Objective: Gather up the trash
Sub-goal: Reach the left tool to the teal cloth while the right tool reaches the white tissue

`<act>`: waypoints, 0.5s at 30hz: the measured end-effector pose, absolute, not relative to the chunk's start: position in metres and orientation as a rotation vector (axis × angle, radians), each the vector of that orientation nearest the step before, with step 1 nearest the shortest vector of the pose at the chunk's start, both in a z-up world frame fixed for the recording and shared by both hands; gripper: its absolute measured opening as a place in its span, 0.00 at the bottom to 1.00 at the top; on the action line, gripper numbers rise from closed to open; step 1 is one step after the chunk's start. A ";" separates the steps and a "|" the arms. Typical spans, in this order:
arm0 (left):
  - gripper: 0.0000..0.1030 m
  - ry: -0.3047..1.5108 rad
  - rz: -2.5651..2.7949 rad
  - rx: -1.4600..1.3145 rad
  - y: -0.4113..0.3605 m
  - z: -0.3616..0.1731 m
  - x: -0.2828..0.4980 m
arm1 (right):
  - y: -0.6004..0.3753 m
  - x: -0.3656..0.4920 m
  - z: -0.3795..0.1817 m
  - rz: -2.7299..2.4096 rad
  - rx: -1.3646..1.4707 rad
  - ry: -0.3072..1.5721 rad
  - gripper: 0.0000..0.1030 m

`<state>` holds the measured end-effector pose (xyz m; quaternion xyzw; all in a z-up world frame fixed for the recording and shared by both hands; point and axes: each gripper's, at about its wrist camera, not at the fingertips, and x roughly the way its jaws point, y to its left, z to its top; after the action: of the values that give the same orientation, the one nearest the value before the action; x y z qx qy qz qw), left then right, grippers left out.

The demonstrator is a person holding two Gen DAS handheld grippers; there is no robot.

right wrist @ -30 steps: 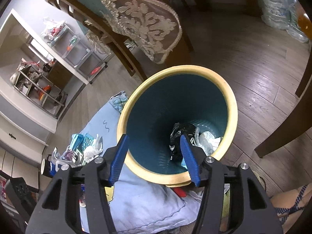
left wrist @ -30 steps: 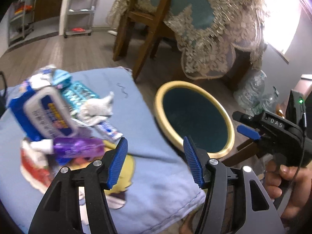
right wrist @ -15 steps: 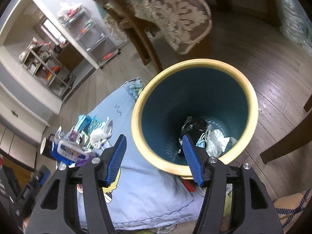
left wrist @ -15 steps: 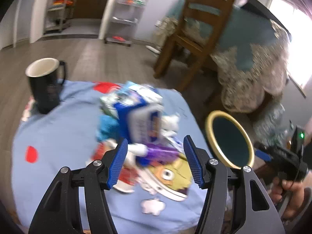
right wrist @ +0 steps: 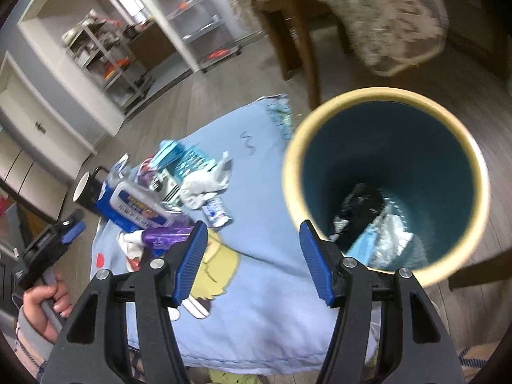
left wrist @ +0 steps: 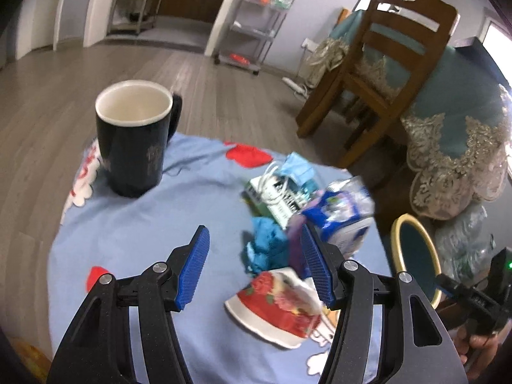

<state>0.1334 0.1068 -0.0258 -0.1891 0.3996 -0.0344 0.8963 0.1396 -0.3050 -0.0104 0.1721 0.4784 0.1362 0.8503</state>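
A heap of trash lies on the blue cloth [left wrist: 144, 224]: a blue wipes pack [left wrist: 339, 220], a purple tube [right wrist: 166, 235], a crumpled teal paper [left wrist: 265, 249], a white tissue [right wrist: 208, 185], a blue mask [left wrist: 297, 166] and a crushed red-and-white cup [left wrist: 281, 307]. My left gripper [left wrist: 256, 270] hangs open just short of the heap, nothing between its pads. The teal bin [right wrist: 384, 94] with a yellow rim stands right of the cloth, with a black bag [right wrist: 361, 204] and other scraps inside. My right gripper [right wrist: 254, 260] is open and empty over the cloth, beside the bin.
A black mug [left wrist: 134, 137] with a white inside stands on the cloth's far left. A wooden chair [left wrist: 384, 73] and a table with a lace-edged cover [left wrist: 454, 147] are behind the bin. Wire shelves [left wrist: 256, 22] line the far wall. A hand [right wrist: 44, 300] grips the left tool.
The left view swung left from the bin to the mug and the heap. The right gripper slid left, off the bin's mouth and over the cloth. Both stayed open.
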 end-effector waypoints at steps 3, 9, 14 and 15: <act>0.59 0.854 -0.069 -0.412 0.111 -0.041 0.140 | -0.285 0.154 -0.014 0.321 0.326 1.028 0.58; 0.55 0.910 -0.109 -0.525 0.120 -0.065 0.159 | -0.256 0.188 -0.027 0.353 0.324 1.062 0.58; 0.50 0.924 -0.151 -0.591 0.120 -0.077 0.169 | -0.236 0.222 -0.041 0.363 0.356 1.089 0.58; 0.50 0.925 -0.158 -0.591 0.119 -0.079 0.169 | -0.233 0.227 -0.043 0.365 0.363 1.092 0.58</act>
<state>0.1694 0.1188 -0.0788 -0.2807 0.4393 -0.0751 0.8501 0.2265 -0.2333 -0.0429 0.1706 0.5136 0.1717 0.8232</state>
